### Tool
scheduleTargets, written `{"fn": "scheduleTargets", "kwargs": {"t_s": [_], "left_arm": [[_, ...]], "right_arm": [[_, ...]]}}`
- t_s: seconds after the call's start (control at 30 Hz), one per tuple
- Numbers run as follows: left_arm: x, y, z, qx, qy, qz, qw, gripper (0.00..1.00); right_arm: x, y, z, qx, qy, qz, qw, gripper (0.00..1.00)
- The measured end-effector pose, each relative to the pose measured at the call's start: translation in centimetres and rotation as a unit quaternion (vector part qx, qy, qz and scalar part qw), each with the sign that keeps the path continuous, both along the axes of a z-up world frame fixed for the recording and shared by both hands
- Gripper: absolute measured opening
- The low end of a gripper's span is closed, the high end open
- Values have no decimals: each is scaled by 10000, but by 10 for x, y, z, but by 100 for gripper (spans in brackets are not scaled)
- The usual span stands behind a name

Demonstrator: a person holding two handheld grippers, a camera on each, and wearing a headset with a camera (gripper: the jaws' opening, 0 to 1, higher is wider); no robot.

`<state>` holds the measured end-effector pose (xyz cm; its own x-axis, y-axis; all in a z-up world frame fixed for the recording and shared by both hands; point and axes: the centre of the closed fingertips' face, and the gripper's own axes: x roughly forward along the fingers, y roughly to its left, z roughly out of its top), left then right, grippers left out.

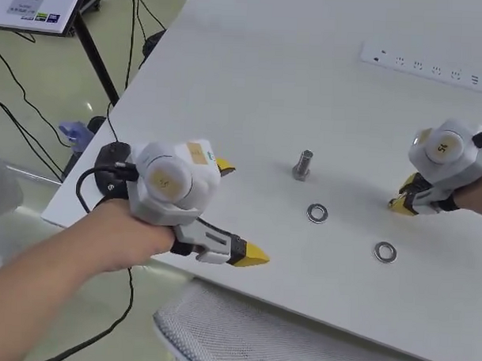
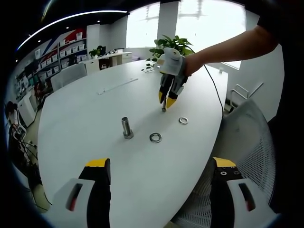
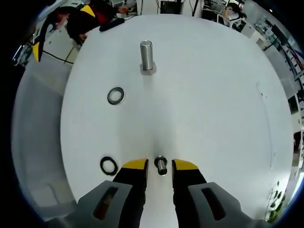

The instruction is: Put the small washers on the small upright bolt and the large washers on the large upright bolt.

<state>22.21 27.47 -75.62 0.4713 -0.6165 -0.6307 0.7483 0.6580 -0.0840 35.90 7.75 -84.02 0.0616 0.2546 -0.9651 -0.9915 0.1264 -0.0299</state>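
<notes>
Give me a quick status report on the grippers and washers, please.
Left gripper open, empty. Right gripper open, fingers straddling small bolt. Washer and second washer loose on table; large bolt bare. Nothing in the way.

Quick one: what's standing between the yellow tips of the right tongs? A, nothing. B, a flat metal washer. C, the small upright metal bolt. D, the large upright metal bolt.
C: the right gripper view shows the small upright metal bolt in the gap between the yellow tips of the right tongs.
</notes>
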Motion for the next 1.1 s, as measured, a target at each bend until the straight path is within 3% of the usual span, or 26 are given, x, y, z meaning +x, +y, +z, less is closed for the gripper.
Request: {"fn": "scheduleTargets", "kwargs": {"t_s": [0.53, 0.73, 1.1], "left_arm": [[-1, 0, 8, 5, -88, 71, 9999, 86], [0, 2, 11, 27, -122, 94, 9999, 86], [-2, 3, 11, 27, -132, 123, 9998, 86]], "right_arm": [[-12, 49, 38, 417, -63, 414, 9983, 25], [-23, 62, 47, 433, 18, 589, 9973, 25], [-43, 88, 38, 494, 119, 873, 9949, 26]]}}
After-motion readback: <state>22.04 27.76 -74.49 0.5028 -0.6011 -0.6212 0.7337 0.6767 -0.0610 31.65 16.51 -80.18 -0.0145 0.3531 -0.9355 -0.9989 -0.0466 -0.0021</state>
